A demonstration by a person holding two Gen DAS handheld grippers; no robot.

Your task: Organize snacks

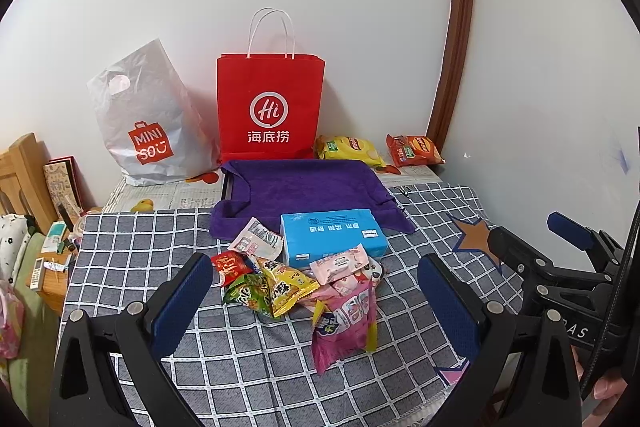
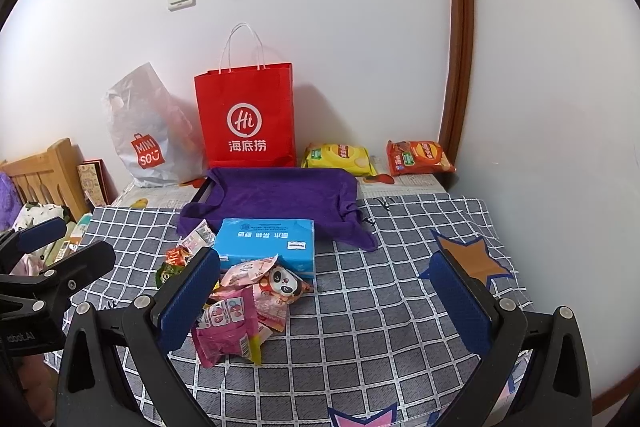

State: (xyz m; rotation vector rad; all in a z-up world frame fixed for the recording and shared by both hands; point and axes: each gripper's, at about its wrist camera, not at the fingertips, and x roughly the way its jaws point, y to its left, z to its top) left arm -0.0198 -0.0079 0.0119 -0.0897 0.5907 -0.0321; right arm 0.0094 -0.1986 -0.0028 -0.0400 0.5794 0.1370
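A heap of small snack packets lies on the grey checked cloth, with a pink packet at its front and a blue box behind it. A tray under a purple towel sits behind the box. My left gripper is open, its blue pads on either side of the heap, just short of it. My right gripper is open too, to the right of the heap, near the pink packet. Nothing is held.
A red paper bag and a white plastic bag stand against the wall. Yellow and orange crisp packets lie at the back right. A wooden bed frame and clutter are off the table's left edge.
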